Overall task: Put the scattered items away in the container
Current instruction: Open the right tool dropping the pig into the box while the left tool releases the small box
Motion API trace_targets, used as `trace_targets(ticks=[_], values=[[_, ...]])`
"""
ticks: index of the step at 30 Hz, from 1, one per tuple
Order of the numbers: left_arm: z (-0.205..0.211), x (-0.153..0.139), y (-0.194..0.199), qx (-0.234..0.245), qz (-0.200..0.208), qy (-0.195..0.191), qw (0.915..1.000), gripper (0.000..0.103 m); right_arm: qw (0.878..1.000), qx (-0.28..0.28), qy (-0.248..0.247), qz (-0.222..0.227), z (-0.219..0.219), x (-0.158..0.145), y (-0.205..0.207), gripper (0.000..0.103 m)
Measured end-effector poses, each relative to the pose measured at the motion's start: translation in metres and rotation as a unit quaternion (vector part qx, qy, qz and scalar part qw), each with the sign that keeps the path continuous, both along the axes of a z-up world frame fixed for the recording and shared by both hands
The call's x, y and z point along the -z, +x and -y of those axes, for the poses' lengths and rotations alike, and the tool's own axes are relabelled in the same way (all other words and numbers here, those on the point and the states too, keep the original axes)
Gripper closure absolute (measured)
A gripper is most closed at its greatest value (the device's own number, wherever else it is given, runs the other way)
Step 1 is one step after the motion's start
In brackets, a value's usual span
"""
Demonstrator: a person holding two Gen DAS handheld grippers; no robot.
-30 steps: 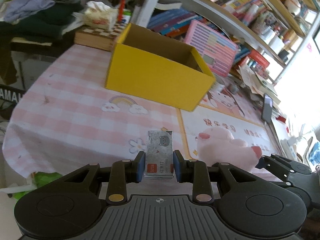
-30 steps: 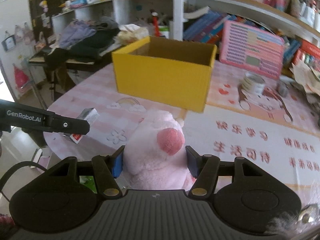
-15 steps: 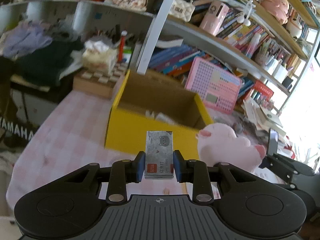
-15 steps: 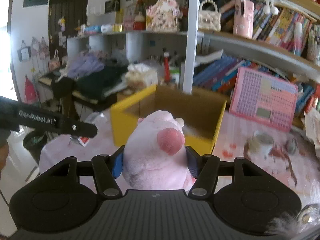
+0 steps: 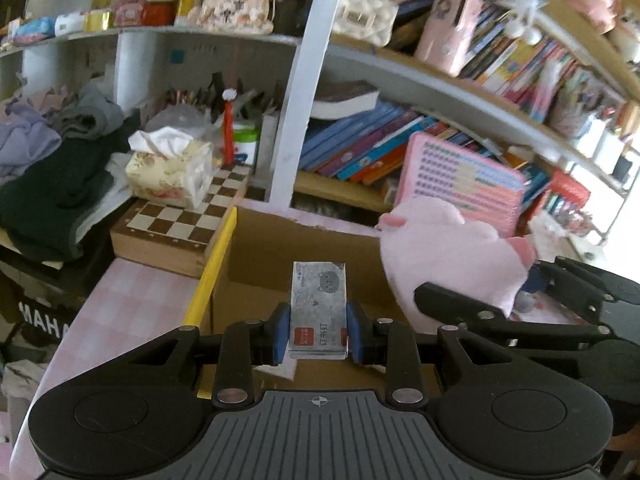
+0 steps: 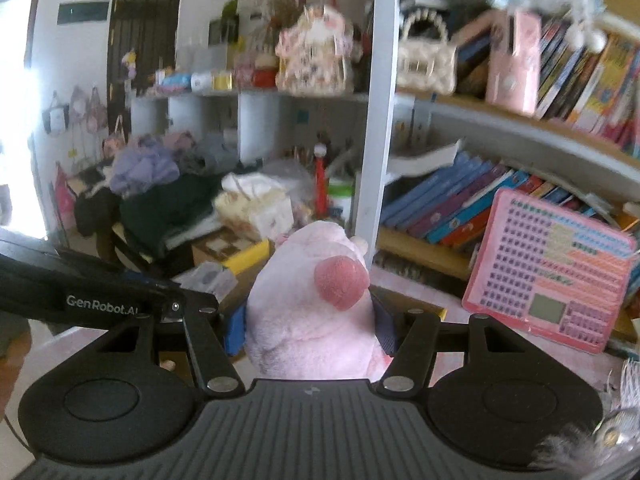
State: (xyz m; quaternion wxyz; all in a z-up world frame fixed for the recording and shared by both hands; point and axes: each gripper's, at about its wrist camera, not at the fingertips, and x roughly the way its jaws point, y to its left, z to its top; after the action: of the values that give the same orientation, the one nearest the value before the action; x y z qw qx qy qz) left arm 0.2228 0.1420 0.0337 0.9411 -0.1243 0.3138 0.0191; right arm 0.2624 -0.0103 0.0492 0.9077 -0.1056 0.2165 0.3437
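The staple box (image 5: 318,310), small, stiff and probably light, sat at lower centre, pinched across its sides by your left gripper (image 5: 318,336) above the yellow cardboard box (image 5: 208,280). Your right gripper (image 6: 308,328) squeezed the soft pink plush toy (image 6: 312,304) mid-body.

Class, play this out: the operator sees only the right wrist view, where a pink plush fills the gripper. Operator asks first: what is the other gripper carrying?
Observer: The left gripper is shut on a small grey staple box with a cat face.
Operator: Where is the container?
Observer: The yellow cardboard box lies open directly under that staple box.
Operator: And my plush?
Observer: The pink plush hangs beside the box's right side, in the right gripper.
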Motion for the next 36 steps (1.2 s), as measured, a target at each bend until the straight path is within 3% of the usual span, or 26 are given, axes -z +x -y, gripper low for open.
trace_targets(ticks=[5,12,18,25,27,29,36], values=[[0.002,0.019,0.040,-0.020,-0.038,0.025,0.9988,0.075,0.996,-0.011,-0.035,-0.076,-0.013,0.025,0.059,0.044],[-0.002,0.041,0.078,-0.040,-0.084,0.047,0.9945,0.074,0.991,-0.034,-0.090,-0.091,-0.032,0.047,0.097,0.043],[-0.004,0.055,0.092,-0.043,-0.117,0.063,0.9902,0.074,0.989,-0.042,-0.101,-0.102,-0.041,0.058,0.109,0.042],[-0.007,0.052,0.093,-0.041,-0.118,0.071,0.9896,0.069,0.989,-0.022,-0.112,-0.093,-0.043,0.059,0.110,0.028],[-0.005,0.046,0.090,-0.053,-0.111,0.089,0.9884,0.048,0.990,-0.017,-0.109,-0.090,-0.040,0.054,0.109,0.027],[-0.005,0.040,0.086,-0.060,-0.097,0.103,0.9881,0.039,0.991,-0.012,-0.099,-0.087,-0.034,0.048,0.106,0.026],[-0.005,0.013,0.065,-0.055,-0.047,0.110,0.9913,0.031,0.996,0.010,-0.065,-0.056,-0.022,0.020,0.084,0.022]])
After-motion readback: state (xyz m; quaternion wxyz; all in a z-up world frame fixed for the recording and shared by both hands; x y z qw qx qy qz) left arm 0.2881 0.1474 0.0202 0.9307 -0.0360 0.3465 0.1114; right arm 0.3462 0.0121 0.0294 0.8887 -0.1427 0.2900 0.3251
